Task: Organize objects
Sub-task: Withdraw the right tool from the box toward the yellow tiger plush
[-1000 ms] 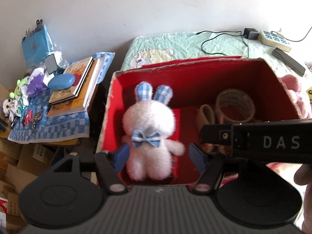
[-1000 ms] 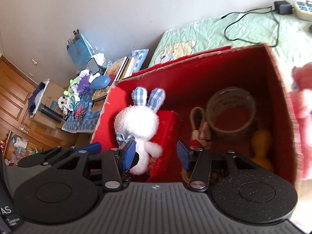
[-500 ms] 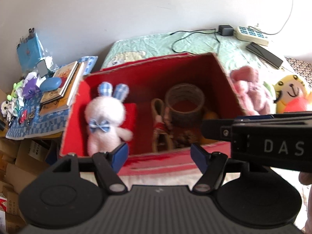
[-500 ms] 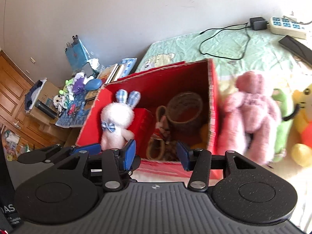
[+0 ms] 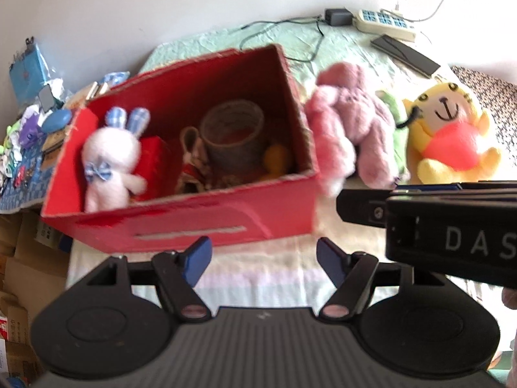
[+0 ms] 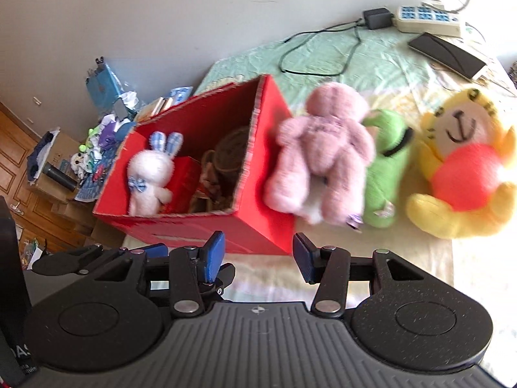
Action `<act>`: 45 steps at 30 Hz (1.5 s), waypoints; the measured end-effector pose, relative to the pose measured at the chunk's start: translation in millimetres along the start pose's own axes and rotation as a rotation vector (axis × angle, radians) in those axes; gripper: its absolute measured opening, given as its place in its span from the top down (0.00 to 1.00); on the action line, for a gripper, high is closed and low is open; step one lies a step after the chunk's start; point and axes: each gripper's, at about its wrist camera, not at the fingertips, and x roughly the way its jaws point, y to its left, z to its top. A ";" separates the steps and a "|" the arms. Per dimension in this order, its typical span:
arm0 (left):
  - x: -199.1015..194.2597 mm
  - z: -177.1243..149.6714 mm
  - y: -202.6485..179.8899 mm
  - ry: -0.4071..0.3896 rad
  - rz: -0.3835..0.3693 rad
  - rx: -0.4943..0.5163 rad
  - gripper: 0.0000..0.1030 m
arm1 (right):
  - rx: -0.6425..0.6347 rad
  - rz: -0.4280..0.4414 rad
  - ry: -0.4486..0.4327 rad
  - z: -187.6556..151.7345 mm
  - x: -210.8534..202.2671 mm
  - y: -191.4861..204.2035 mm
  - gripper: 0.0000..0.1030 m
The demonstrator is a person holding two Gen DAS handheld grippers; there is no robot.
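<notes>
Both grippers hang over the bed's near edge with nothing between their blue pads. Left gripper [image 5: 263, 255] has its jaws spread wide, and they have just been opening further; the bare blanket [image 5: 258, 278] shows through the gap. Right gripper [image 6: 257, 255] also stands apart and empty, in front of the near right corner of the red box [image 6: 206, 226].

Going left to right along the bed: the red box [image 5: 181, 223] sits at the left edge, open on top. Against its left wall a white bunny [image 5: 110, 165] with blue checked ears and a blue bow stands upright. Just beside it is a small red carton [image 5: 155, 161], then a small doll with a loop handle [image 5: 194, 158], a brown woven basket [image 5: 232, 135] toward the back, and something yellow [image 5: 276, 158] in the right near corner, too blurred to tell.

Outside the box, touching its right wall, a pink plush bear [image 6: 323, 158] lies on the bedcover. A green plush [image 6: 384, 174] lies pressed against the bear's right side, and a yellow plush in a red shirt [image 6: 458, 168] sits near the right edge, touching the green one.

Toward the far edge, by the wall, lie a black cable [image 6: 323, 51], a black adapter [image 6: 376, 17], a white power strip [image 6: 426, 19] and a dark flat device [image 6: 449, 53].
</notes>
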 end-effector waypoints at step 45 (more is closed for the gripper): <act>46.3 10.7 -141.8 0.089 -0.094 0.243 0.20 | 0.308 -0.178 0.016 -25.2 -31.3 -139.1 0.51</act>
